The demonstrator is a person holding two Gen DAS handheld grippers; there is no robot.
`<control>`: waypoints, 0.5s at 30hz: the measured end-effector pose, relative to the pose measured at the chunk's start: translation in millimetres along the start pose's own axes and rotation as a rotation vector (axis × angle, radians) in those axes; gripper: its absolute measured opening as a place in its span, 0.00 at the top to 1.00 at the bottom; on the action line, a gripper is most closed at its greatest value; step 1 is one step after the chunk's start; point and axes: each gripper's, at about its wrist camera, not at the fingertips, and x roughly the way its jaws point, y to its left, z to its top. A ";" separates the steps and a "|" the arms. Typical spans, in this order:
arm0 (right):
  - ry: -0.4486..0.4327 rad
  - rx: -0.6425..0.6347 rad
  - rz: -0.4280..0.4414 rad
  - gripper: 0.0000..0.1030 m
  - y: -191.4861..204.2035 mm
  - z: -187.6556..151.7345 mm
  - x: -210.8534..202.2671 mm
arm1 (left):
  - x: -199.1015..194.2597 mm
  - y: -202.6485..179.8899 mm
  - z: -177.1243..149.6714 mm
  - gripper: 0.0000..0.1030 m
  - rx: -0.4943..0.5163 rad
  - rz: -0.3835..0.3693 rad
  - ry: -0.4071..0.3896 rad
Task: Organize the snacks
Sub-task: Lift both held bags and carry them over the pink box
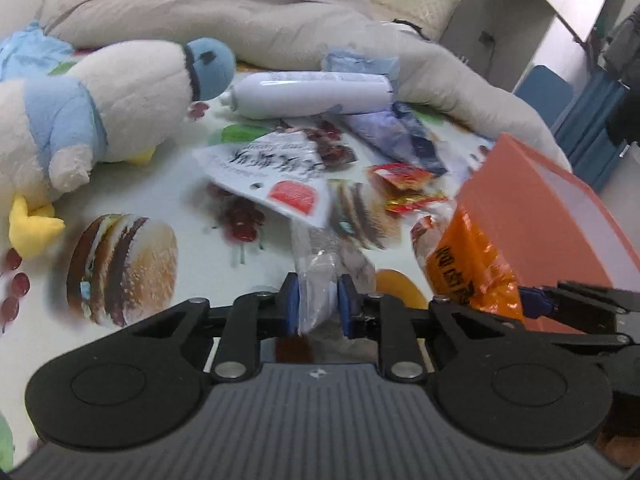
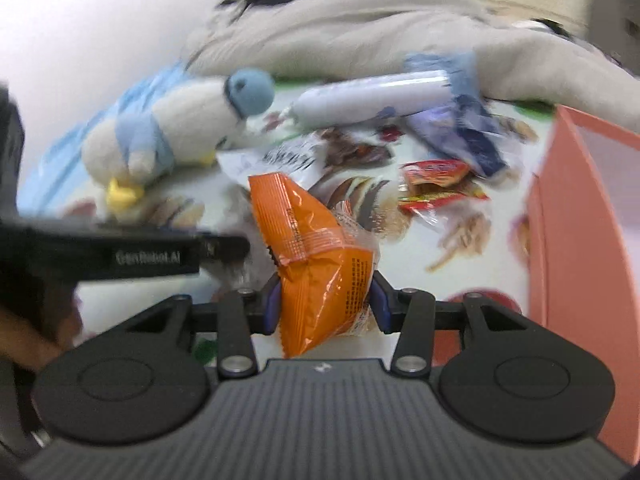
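Observation:
My left gripper (image 1: 317, 306) is shut on a clear plastic snack packet (image 1: 320, 280) that stands up between its blue pads. My right gripper (image 2: 325, 303) is shut on an orange snack bag (image 2: 316, 256), lifted off the printed bedspread (image 2: 460, 272). That orange bag (image 1: 468, 264) also shows at the right of the left wrist view, just in front of an open orange box (image 1: 532, 216). Loose snacks lie on the spread: a white pouch with black lettering (image 1: 276, 172), red packets (image 1: 404, 184) and a purple-blue bag (image 1: 400, 136).
A white and blue plush bird (image 1: 100, 108) lies at the left, and a white bottle (image 1: 312, 94) lies beyond the snacks. A beige blanket (image 1: 224, 12) is piled along the back. The orange box (image 2: 576, 240) stands at the right edge. Grey furniture (image 1: 504, 12) stands beyond the bed.

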 end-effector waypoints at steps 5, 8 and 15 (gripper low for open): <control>0.023 0.060 0.006 0.54 -2.1 2.7 -27.4 | -21.6 -18.5 -7.5 0.79 0.008 0.025 0.005; 0.005 0.028 -0.015 0.54 -2.5 4.3 -34.0 | -26.4 -26.4 -15.3 0.80 0.020 0.021 0.000; 0.003 0.087 -0.026 0.54 -14.8 0.5 -61.0 | -55.9 -39.7 -27.1 0.80 -0.039 0.000 -0.033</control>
